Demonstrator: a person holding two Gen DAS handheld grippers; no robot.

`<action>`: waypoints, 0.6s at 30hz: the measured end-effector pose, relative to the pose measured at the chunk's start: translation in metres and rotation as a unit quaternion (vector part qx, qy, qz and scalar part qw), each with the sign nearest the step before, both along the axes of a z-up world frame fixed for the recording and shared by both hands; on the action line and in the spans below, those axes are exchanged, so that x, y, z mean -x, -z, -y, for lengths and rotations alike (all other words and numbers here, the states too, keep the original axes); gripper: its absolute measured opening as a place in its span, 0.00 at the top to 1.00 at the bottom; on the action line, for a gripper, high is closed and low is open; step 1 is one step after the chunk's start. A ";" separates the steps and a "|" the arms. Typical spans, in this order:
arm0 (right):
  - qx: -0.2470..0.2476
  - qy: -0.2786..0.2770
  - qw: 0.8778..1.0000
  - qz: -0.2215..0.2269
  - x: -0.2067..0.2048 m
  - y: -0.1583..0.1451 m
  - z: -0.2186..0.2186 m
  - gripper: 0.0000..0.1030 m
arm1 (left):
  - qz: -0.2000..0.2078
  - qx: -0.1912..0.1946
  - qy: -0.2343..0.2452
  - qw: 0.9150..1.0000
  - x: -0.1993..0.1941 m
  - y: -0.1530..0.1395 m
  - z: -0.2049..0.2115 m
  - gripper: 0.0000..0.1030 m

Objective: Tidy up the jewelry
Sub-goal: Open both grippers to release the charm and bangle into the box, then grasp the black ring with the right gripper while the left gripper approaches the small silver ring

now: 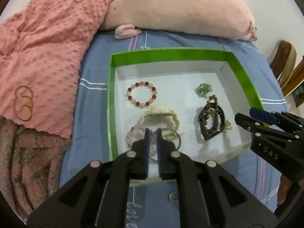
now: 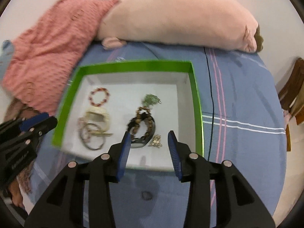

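A green-rimmed box with a white floor lies on the blue bed sheet and holds jewelry. Inside are a red and pink bead bracelet, a cream bangle, a pale pink bead bracelet, metal bangles, a brown bead bracelet on a black piece, a green ornament and a small gold piece. My left gripper hovers over the bangles, its jaws a narrow gap apart and empty. My right gripper is open above the gold piece and shows at the right in the left wrist view.
A pink dotted blanket lies to the left of the box and a long pink plush pillow lies behind it. A small ring lies on the sheet in front of the box. Wooden furniture stands at the right.
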State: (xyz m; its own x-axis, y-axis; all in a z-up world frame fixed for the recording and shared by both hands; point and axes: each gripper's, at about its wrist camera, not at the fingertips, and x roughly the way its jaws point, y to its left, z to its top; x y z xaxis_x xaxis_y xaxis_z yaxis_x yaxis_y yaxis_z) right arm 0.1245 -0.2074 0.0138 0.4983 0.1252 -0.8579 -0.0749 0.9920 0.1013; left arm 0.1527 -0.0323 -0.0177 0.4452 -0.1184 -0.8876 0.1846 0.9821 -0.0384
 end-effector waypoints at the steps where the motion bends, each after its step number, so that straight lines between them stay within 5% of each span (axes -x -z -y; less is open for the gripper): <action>1: -0.006 -0.005 1.000 0.005 0.007 -0.006 0.000 0.61 | 0.009 0.005 0.002 1.000 0.005 -0.009 -0.003 0.88; 5: -0.028 -0.011 1.000 0.003 0.042 -0.014 0.005 0.61 | 0.049 0.015 0.004 0.999 0.028 -0.046 -0.020 0.58; 8: -0.020 -0.012 0.999 -0.027 0.059 0.008 0.006 0.61 | 0.055 -0.004 0.024 0.998 0.054 -0.054 -0.028 0.32; 14: -0.001 0.014 0.994 -0.110 0.068 0.081 0.013 0.61 | -0.031 -0.021 0.048 0.998 0.088 0.006 -0.025 0.28; 18: -0.010 0.016 0.992 -0.125 0.072 0.094 0.013 0.61 | -0.079 -0.001 0.074 0.994 0.097 0.045 -0.007 0.34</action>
State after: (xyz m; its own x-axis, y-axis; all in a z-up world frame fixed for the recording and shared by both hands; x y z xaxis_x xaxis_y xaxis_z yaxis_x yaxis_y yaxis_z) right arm 0.0525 -0.2202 -0.0801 0.2740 0.1314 -0.9527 -0.0136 0.9910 0.1328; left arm 0.0559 -0.0255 -0.0629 0.2782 -0.1704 -0.9453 0.3179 0.9450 -0.0768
